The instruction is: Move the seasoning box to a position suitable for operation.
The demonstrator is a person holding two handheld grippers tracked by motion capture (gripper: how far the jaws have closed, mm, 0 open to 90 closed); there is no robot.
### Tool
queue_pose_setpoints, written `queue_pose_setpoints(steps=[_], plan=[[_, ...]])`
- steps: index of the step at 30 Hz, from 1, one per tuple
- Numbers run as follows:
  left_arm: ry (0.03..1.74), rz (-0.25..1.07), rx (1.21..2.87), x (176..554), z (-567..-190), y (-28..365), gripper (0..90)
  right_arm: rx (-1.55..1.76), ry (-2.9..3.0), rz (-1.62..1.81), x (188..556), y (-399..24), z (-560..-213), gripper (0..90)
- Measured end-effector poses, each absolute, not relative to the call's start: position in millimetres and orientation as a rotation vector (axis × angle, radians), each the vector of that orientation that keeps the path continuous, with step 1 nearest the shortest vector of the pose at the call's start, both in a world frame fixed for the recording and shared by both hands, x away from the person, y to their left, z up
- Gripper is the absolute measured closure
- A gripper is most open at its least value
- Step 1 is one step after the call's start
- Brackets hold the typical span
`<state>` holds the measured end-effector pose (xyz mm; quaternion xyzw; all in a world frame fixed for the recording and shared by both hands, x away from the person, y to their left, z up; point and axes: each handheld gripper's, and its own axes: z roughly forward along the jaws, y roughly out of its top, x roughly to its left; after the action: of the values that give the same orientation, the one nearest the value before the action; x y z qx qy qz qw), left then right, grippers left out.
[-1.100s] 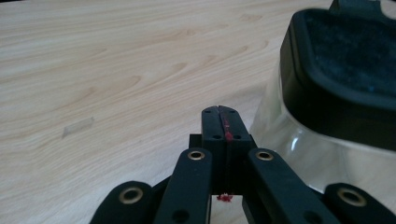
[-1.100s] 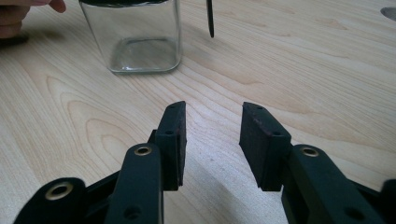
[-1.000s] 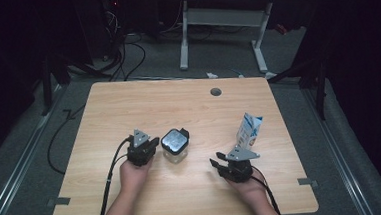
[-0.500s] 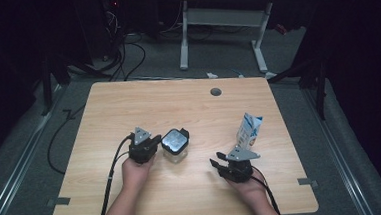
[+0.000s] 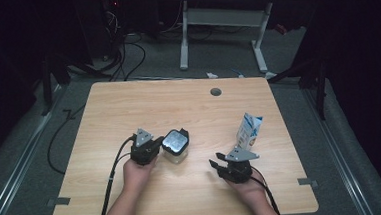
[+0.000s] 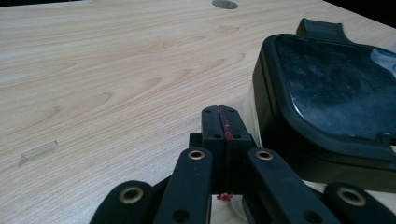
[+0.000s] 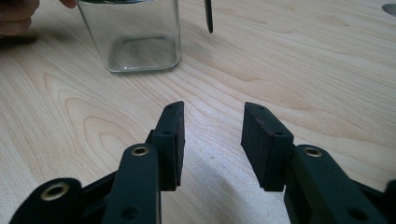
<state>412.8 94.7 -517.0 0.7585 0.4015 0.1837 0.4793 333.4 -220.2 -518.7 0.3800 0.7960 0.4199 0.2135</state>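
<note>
Left tool (image 6: pixel 219 122) jaws pressed together, empty, square clear glass jar with black lid (image 6: pixel 327 100) just beside, on its right. Right tool (image 7: pixel 212 140) jaws spread (nothing between), over light wooden tabletop (image 7: pixel 303 60); blue-white carton (image 5: pixel 248 131) near.

Lab/workshop: floor cables (image 5: pixel 125 51), adj. desk frame (image 5: pixel 223 23).
</note>
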Motion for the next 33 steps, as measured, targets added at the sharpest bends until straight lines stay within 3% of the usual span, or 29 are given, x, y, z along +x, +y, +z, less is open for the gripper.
queue_pose_setpoints(steps=[33], plan=[[0.933, 0.440, 1.830, 361.5, -513.4, 85.0, 90.0, 1.066, 2.202, 1.147, 332.7, -221.7, -518.0, 57.4]])
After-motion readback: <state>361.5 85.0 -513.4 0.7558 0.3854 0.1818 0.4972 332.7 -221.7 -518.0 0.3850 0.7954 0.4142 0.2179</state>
